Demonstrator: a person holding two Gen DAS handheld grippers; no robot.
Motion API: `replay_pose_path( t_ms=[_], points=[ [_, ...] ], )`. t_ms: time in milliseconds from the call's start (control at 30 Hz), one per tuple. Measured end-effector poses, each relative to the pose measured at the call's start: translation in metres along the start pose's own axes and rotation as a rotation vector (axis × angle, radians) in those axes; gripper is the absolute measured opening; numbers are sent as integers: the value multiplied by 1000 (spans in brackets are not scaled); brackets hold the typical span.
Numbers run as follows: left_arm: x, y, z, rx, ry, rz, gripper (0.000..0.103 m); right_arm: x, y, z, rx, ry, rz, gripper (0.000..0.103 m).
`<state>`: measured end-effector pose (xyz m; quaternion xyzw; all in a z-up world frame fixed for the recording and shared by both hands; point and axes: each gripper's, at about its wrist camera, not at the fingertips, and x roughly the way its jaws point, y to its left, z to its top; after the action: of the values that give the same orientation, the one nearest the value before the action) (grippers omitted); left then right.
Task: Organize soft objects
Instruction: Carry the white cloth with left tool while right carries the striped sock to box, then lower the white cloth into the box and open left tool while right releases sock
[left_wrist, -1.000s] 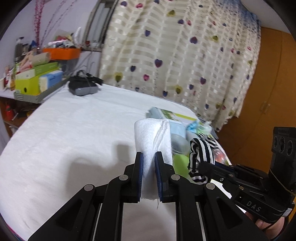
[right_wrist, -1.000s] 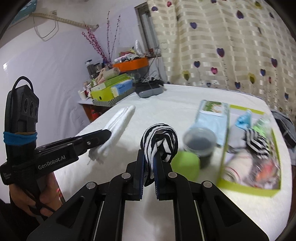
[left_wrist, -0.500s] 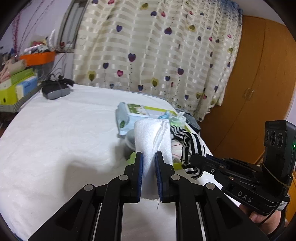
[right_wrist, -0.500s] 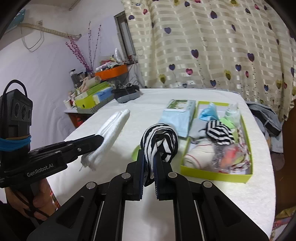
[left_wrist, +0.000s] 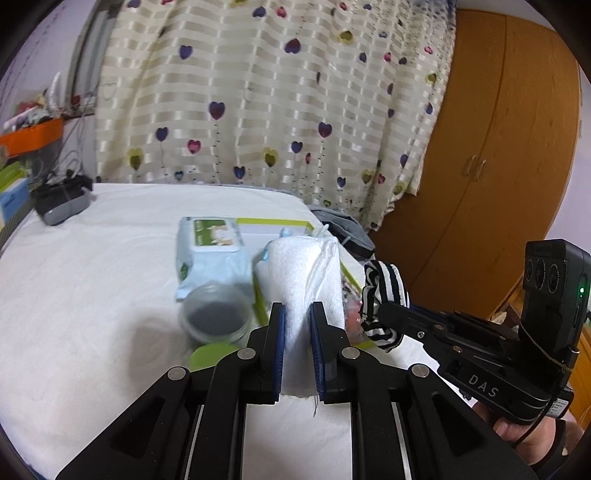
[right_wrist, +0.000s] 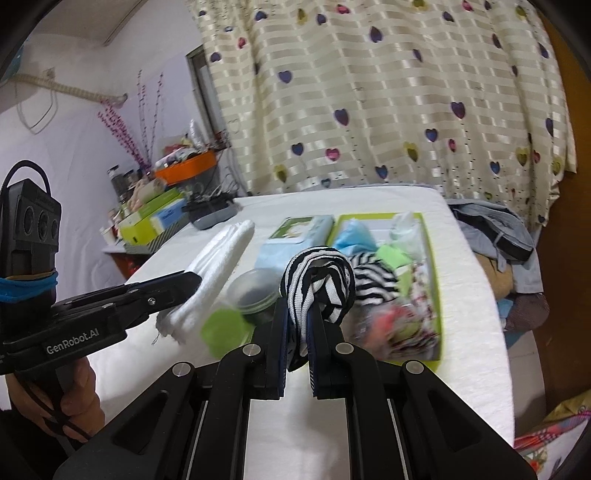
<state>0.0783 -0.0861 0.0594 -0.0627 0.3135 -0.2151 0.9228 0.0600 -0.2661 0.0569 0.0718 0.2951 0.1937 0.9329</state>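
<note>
My left gripper (left_wrist: 297, 314) is shut on a folded white towel (left_wrist: 301, 273) that sticks up and forward above the bed. My right gripper (right_wrist: 297, 314) is shut on a black-and-white striped cloth (right_wrist: 317, 280), bunched above its jaws. In the right wrist view the left gripper (right_wrist: 192, 282) carries the white towel (right_wrist: 218, 262) at the left. In the left wrist view the right gripper (left_wrist: 384, 314) carries the striped cloth (left_wrist: 384, 295) at the right. Both hover just short of a lime-green tray (right_wrist: 430, 251) filled with several soft items.
A wet-wipes pack (left_wrist: 210, 251), a round lidded jar (left_wrist: 214, 317) and a green lid (left_wrist: 210, 356) lie on the white bed (left_wrist: 92, 295) beside the tray. A grey device (left_wrist: 61, 203) sits far left. Clothes (right_wrist: 495, 229) hang off the bed's right edge; a wardrobe (left_wrist: 498, 147) stands behind.
Both grippers have swung right across the bed toward the green tray, each still clamped on its cloth. The tray and jar now appear closer and more central.
</note>
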Motion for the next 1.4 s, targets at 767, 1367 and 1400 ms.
replay_pose_path(
  t_ms=[767,1367,1400],
  points=[
    [110,-9,64,48,109,20,12,64,-75,62,25,25,-26,10],
    [185,-7,69,80,254,57,13,125,-103,54,80,146,-5,10],
    [187,-7,69,80,257,56,13,127,-103,53,79,151,-4,10]
  ],
)
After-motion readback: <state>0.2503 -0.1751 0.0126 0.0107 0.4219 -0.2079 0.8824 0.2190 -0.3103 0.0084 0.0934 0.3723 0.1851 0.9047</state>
